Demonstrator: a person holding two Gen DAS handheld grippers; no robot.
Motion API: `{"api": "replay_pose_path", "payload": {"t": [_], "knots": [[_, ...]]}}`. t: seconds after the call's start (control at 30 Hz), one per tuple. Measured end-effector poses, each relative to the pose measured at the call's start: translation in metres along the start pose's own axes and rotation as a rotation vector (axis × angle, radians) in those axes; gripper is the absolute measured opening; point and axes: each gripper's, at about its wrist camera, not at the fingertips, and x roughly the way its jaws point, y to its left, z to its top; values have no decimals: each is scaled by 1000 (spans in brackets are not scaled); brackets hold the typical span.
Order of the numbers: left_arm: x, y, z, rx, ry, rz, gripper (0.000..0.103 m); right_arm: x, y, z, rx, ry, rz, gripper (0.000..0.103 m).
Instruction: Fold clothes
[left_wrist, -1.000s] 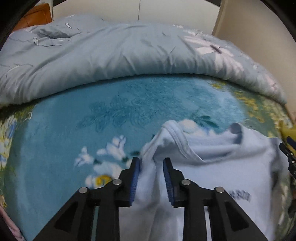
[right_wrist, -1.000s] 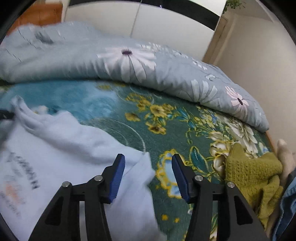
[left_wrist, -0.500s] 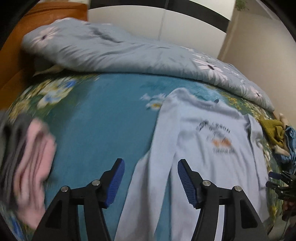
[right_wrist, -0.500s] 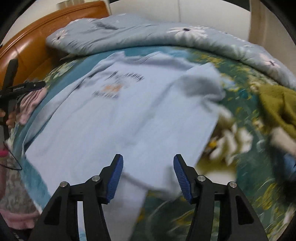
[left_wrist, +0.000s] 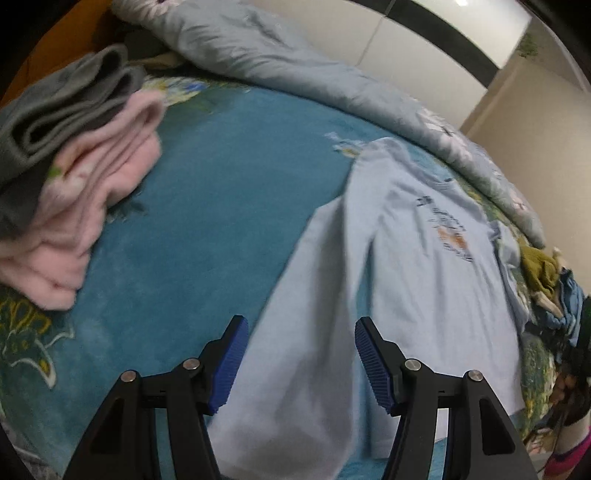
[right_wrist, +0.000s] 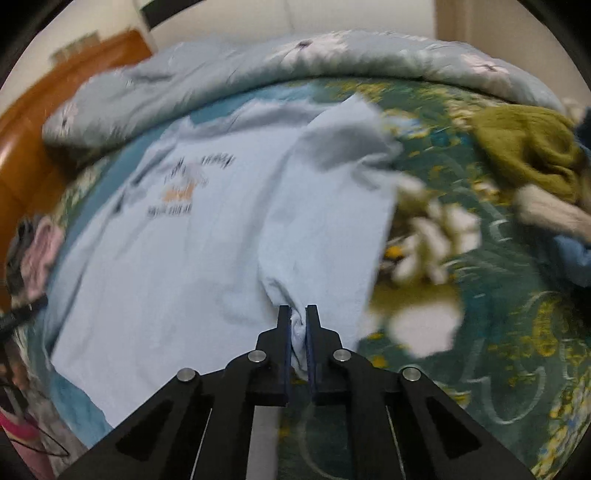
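A light blue shirt (left_wrist: 424, 277) with a printed chest lies spread flat on the teal flowered bedsheet (left_wrist: 221, 184). My left gripper (left_wrist: 300, 325) is open just above the shirt's long sleeve (left_wrist: 317, 266), its blue pads apart and not pressing on the cloth. In the right wrist view the same shirt (right_wrist: 177, 266) stretches away from me. My right gripper (right_wrist: 296, 310) is shut on a bunched bit of its near right edge, and a ridge of cloth runs up from the pinch.
A folded pile of pink clothes (left_wrist: 74, 192) and grey clothes (left_wrist: 55, 107) sits at the left. A rumpled grey-blue quilt (right_wrist: 221, 74) lines the far side. An olive knit garment (right_wrist: 524, 155) and blue clothes (right_wrist: 572, 251) lie at the right. The wooden headboard (right_wrist: 37, 129) stands far left.
Both grippers drew back from the collar end toward the shirt's lower part. The left one let go of the shoulder and opened wide. The right one closed on the shirt's edge.
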Motion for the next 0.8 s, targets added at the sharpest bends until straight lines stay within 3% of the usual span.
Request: {"api": "replay_pose_path", "payload": {"t": [0.1,0.17,0.27,0.4,0.5,0.57,0.6,0.7,0.8], "knots": [[11,-10,-2,21,29,-10,64,-44,-41,21,102,-129,-95,6],[19,-14,-3,28,46,-9,64,-75,-70,33,193,-240,-208,6],[32,-18,-2,37,65,10,64,-98,-101,43,283,-323,-339,6],[34,-19,-3,46,49,51,60,-91,-115,41,336,-303,-360,8],[40,-18,1,73,45,130,29,-88,-117,32,339,-295,-349,8],[41,-14,5,66,50,138,18,-89,-117,26,342,-297,-325,9],[40,-13,7,64,49,137,7,-91,-113,24,339,-302,-319,9],[27,-9,24,79,-11,192,5,-105,-101,12,302,-331,-313,15],[6,6,57,32,-131,292,5,-117,-80,1,233,-343,-284,18]]}}
